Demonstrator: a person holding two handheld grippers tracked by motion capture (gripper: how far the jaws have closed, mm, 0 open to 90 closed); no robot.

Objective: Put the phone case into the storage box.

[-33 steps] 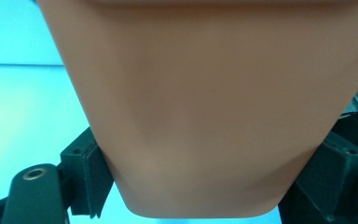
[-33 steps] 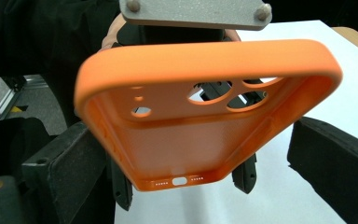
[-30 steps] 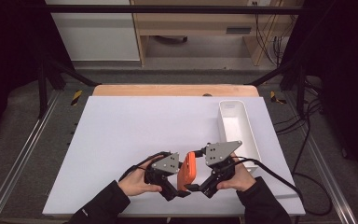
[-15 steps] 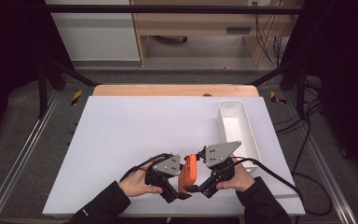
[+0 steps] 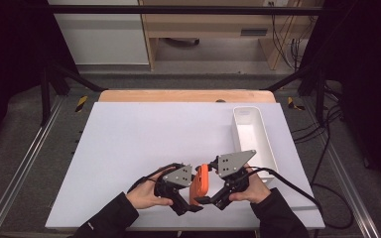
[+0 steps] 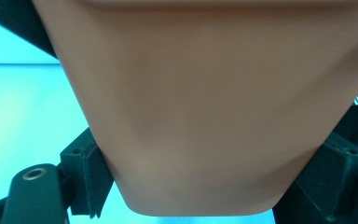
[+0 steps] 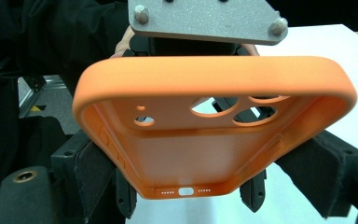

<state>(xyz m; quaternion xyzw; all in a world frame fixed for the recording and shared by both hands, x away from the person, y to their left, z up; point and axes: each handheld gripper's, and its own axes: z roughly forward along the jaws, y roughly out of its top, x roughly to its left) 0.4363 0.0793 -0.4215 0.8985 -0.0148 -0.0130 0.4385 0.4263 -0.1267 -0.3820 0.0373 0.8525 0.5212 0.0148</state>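
Right claw (image 5: 204, 200): clenched on the lower end of the orange phone case (image 5: 199, 184); its jaws have just been closing, and in the right gripper view both pads press the case's two long edges.
Left claw (image 5: 194, 207): grasping the same case from the other side, jaws spread wide across its smooth back, as the left gripper view shows.
Phone case: held upright on edge between the two claws, above the near edge of the worktop (image 5: 144, 144); camera cut-outs and port holes show on the open inner side.
Right hand (image 5: 248, 191): wrapped round the gripper body, knuckles toward the tray, forearm coming in from the near edge.
Left hand (image 5: 146, 194): curled round its gripper, dark sleeve behind it.
Writing: none readable on the case.
White tray (image 5: 270, 151): well apart from the claws, at the worktop's right side, lengthwise.
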